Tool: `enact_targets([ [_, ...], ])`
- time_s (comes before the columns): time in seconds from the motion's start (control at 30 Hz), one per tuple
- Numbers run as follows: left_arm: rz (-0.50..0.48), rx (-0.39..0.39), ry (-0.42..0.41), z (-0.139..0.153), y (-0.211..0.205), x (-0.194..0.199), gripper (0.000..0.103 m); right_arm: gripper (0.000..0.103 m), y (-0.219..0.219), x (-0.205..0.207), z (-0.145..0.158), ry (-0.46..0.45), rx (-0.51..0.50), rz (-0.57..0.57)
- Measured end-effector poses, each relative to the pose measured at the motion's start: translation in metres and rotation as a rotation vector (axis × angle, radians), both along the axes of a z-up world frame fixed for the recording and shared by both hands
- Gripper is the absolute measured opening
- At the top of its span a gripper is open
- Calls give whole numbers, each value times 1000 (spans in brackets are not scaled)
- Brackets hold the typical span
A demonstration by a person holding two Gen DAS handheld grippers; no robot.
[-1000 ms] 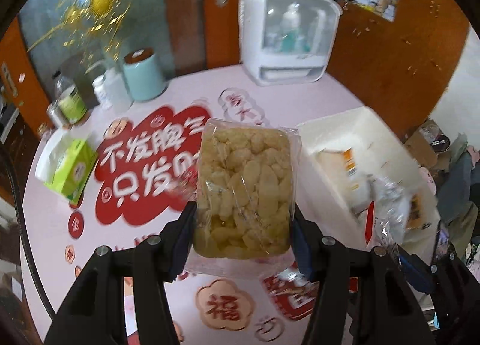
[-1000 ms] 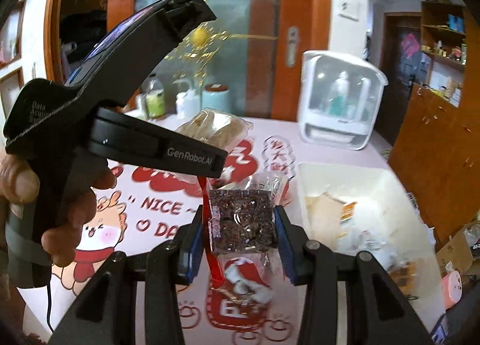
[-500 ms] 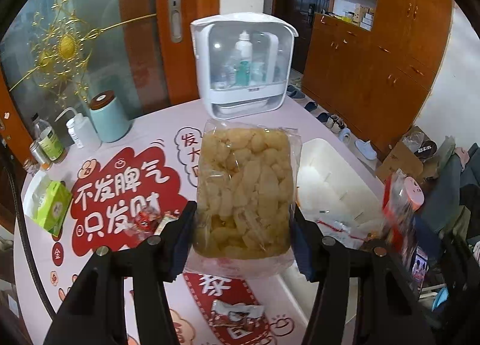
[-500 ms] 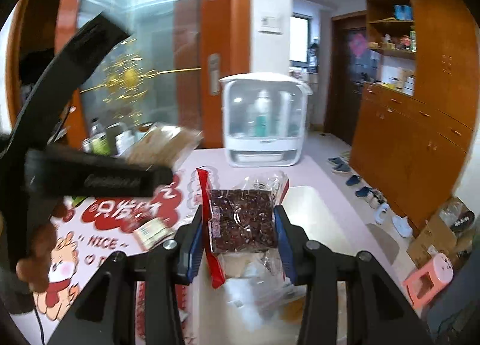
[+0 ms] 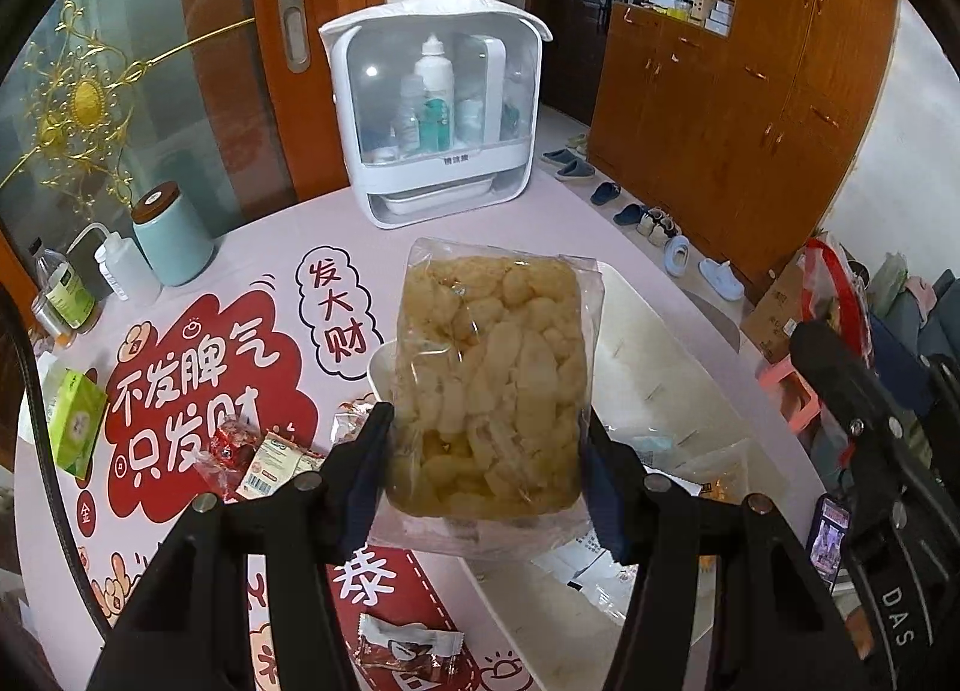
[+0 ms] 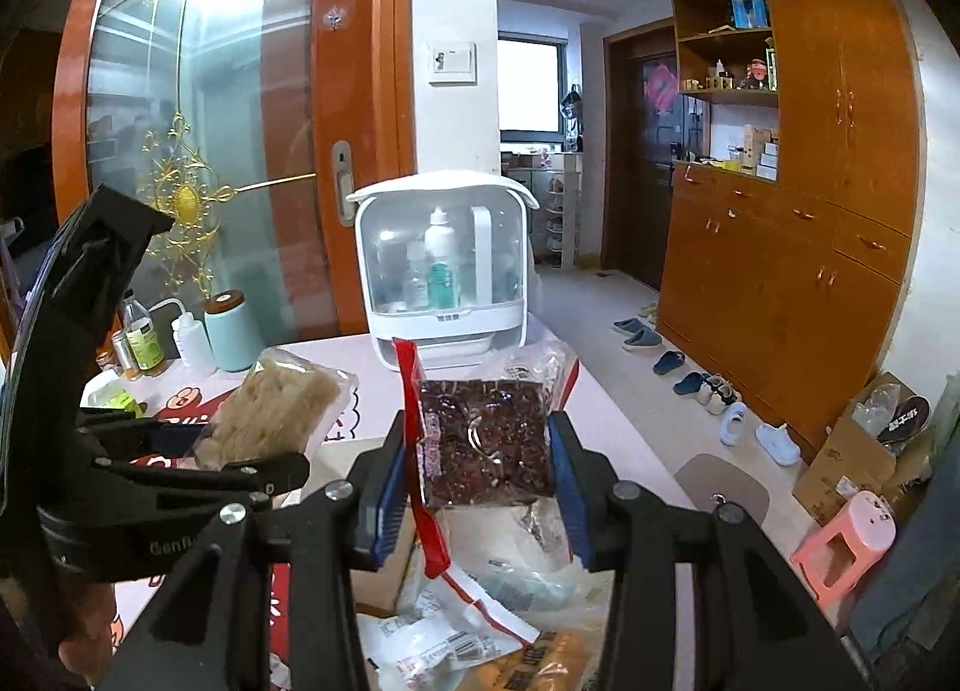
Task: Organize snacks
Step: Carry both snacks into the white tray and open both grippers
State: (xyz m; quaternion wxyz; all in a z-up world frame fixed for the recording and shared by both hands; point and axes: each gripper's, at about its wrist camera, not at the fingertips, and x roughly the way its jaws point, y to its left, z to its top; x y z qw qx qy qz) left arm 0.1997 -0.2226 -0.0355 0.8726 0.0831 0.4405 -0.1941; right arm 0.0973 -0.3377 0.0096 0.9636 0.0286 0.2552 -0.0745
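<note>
Holding 2 packs over the white bin (image 5: 678,331) for drop-in: left gripper (image 5: 486,451) clamped on the puffed-snack pack (image 5: 492,385), right gripper (image 6: 477,475) clamped on the dark-snack pack (image 6: 486,439).

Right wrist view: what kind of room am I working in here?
Most likely a home dining or entry area: house shoes lined along the wooden cabinets, a sliding glass door, and a table with a festive cover.

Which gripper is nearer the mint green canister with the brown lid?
Left. The left gripper is closer to the mint green canister; the right gripper sits farther, beyond the white bin.
</note>
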Motion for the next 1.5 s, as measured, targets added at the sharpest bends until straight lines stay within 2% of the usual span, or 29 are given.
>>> enact_targets([
  [0.27,-8,44,0,-8,-11,4,57,45,-5,6,-18,61,5,4],
  [0.47,-18,71,-9,-11,-16,5,58,50,-8,11,-26,95,20,12],
  [0.5,-19,70,-13,-10,-16,4,62,55,-8,11,-26,94,23,12],
  [0.53,-20,69,-17,-10,-15,4,71,61,-8,10,-27,93,25,14],
  [0.6,-2,77,-38,-7,-12,4,82,67,-9,8,-26,81,29,-1],
  [0.63,3,74,-44,-6,-9,4,84,71,-10,7,-26,77,34,-5],
  [1.23,61,51,-40,1,32,-5,84,71,8,0,-27,86,21,-17],
  [1.5,107,32,-68,19,74,-21,84,71,33,-9,-25,85,-3,-1],
])
